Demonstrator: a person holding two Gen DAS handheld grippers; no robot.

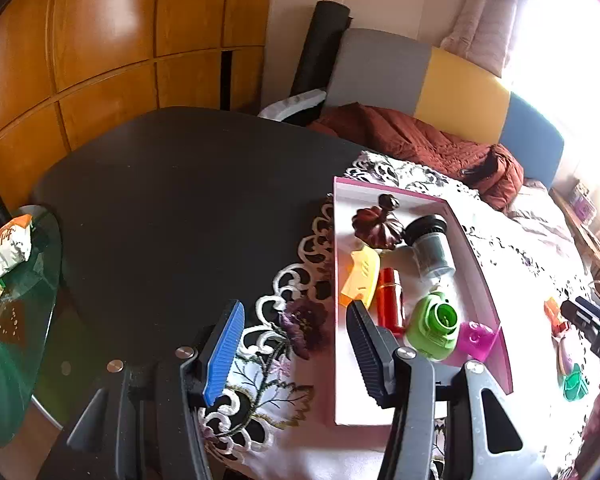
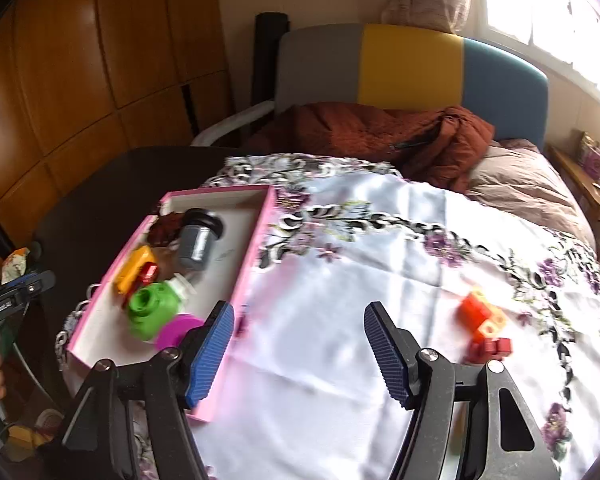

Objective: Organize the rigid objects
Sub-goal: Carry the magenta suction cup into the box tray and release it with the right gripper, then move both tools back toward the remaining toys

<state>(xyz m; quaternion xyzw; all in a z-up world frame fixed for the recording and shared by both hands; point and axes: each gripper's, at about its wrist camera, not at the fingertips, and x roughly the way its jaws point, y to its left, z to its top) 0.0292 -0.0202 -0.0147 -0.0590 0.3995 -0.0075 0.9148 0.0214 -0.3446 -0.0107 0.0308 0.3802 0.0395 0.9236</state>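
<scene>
Pink-walled and white inside, the tray (image 1: 480, 268) sits right of centre in your left wrist view, on the embroidered floral tablecloth (image 2: 360, 280) that covers part of the dark table (image 1: 172, 208). Inside it you can see a dark red carved piece (image 1: 376, 228) at the far end, a grey jar with a black lid (image 1: 430, 246) lying beside it, then a yellow-orange block (image 1: 360, 276), a red cylinder (image 1: 390, 300), a green round-topped toy (image 1: 434, 326) and a magenta piece (image 1: 478, 336) at the near end.

Your left gripper (image 1: 296, 348) stands with its jaws wide and nothing between them, its right finger over the tray's near left edge.

Your right gripper (image 2: 300, 354) is also parted wide and empty, over bare cloth just right of the tray in its own view. Low right in that frame, an orange block (image 2: 476, 312) and what looks like a small red block (image 2: 494, 348) beside it lie on the cloth, well apart from the tray.
</scene>
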